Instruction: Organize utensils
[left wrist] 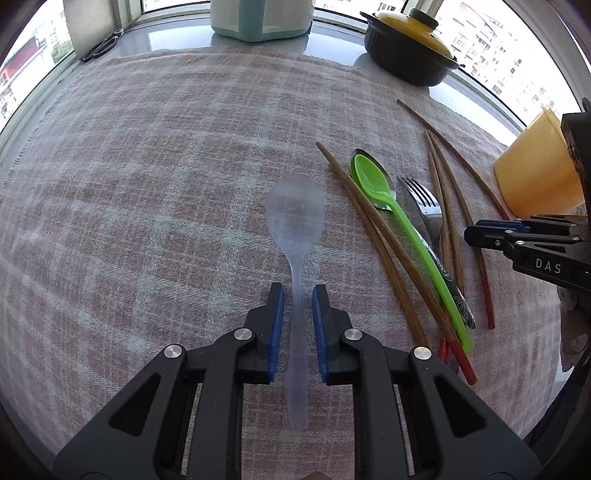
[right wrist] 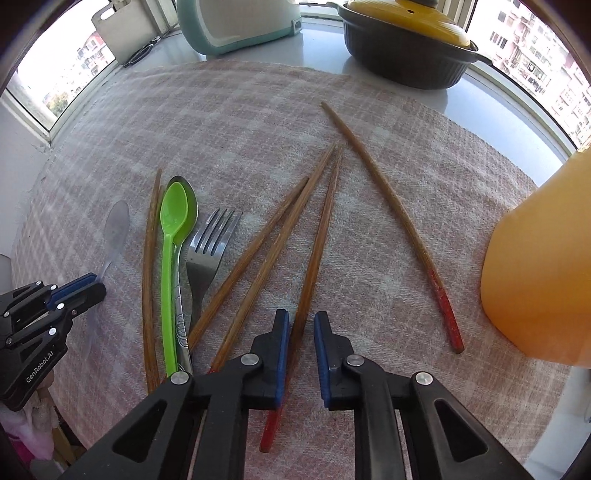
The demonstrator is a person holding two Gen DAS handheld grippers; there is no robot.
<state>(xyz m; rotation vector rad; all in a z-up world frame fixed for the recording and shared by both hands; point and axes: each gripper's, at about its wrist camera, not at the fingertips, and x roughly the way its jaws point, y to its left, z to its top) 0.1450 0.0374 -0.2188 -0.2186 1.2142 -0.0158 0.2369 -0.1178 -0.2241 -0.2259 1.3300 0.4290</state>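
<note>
A translucent plastic spoon (left wrist: 296,221) lies on the checked cloth, its handle between the open jaws of my left gripper (left wrist: 298,291), untouched by the pads. To its right lie a green spoon (left wrist: 373,182) on a metal spoon, a fork (left wrist: 424,201) and several red-tipped wooden chopsticks (left wrist: 373,243). My right gripper (right wrist: 301,317) is open, straddling one chopstick (right wrist: 314,251) lying on the cloth. The green spoon (right wrist: 171,236), fork (right wrist: 208,243) and translucent spoon (right wrist: 116,225) show to its left, with the left gripper (right wrist: 88,284).
An orange plastic cup (right wrist: 543,266) stands at the right, also in the left wrist view (left wrist: 535,173). A black pot with a yellow lid (left wrist: 410,48) and a white-teal appliance (left wrist: 258,18) stand at the back by the window. Scissors (left wrist: 103,46) lie back left.
</note>
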